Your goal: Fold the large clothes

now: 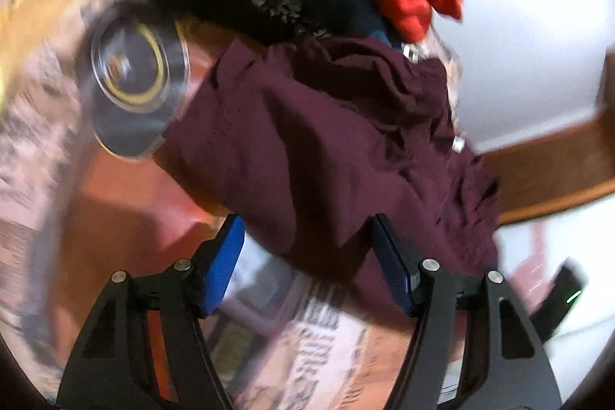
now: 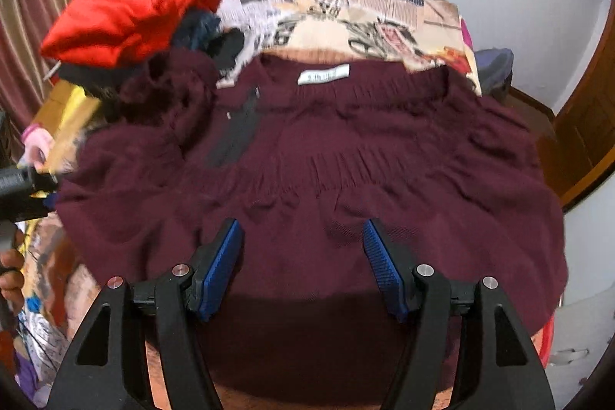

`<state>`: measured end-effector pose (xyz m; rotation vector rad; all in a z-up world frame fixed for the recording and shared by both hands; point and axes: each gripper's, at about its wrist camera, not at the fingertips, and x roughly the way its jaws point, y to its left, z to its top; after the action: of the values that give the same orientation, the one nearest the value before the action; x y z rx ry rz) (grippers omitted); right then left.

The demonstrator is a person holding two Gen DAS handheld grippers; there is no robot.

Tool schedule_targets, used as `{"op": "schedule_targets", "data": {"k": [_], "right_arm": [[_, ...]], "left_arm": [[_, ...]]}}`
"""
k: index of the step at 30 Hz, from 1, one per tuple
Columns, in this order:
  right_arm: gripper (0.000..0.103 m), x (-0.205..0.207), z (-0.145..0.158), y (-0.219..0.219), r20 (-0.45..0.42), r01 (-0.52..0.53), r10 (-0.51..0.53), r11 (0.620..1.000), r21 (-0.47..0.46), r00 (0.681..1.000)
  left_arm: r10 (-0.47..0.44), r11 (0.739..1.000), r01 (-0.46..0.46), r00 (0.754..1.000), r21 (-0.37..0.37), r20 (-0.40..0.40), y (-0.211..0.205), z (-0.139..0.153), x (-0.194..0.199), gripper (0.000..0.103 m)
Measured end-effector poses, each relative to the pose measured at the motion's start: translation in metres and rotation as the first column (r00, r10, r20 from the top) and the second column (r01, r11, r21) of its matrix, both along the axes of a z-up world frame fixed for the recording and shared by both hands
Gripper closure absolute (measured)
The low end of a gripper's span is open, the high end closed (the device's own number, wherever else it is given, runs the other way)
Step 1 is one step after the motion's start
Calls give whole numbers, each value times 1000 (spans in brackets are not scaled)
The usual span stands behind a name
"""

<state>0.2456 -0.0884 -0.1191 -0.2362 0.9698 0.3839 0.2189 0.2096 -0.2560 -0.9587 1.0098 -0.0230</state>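
Both my hand-held grippers are released and grasp nothing: right hand-held gripper (image 2: 303, 264) hovers over the near hem of the dark maroon pleated cloth garment (image 2: 346, 160), spread on the newspaper-print bedspread (image 2: 346, 6); left hand-held gripper (image 1: 307, 256) points at its bunched side edge. Risks as I judge them: pinching one layer only, or dragging cloth into the red padded jacket (image 2: 123, 14) pile and the clear round plastic container (image 1: 134, 72) close by.

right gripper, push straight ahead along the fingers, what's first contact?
Most likely the maroon garment. The right gripper is open, jaws spread, with the cloth filling the space between and beyond them. The white neck label lies further along. How far above the fabric it sits is unclear.
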Motion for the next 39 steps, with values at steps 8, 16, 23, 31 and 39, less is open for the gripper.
{"op": "schedule_targets", "data": {"k": [8,16,23,31,39], "right_arm": [[39,-3,0,-4,24,-28,28,999,16,999],[39,-1,1,-2,0,-19,19,1000,20,1000],[39,-5,20,-12,-21,10,-9,998,67,1000],[39,-20,53,-16,28,-20,16,991,133,999],[39,-24,32,18,-68,-131,144,977,168,987]], "left_arm": [[126,974,-135,990,-184,-55,8,-54,24,35],[190,980,-193,980,-54,-58,-9,-51,51,25],[164,965,-161,986,208,4,-41,0,49,77],[121,926,-177,976,333,182,-61,86,10,91],[44,796,-266,922,543,386,-76,182,-42,93]]}}
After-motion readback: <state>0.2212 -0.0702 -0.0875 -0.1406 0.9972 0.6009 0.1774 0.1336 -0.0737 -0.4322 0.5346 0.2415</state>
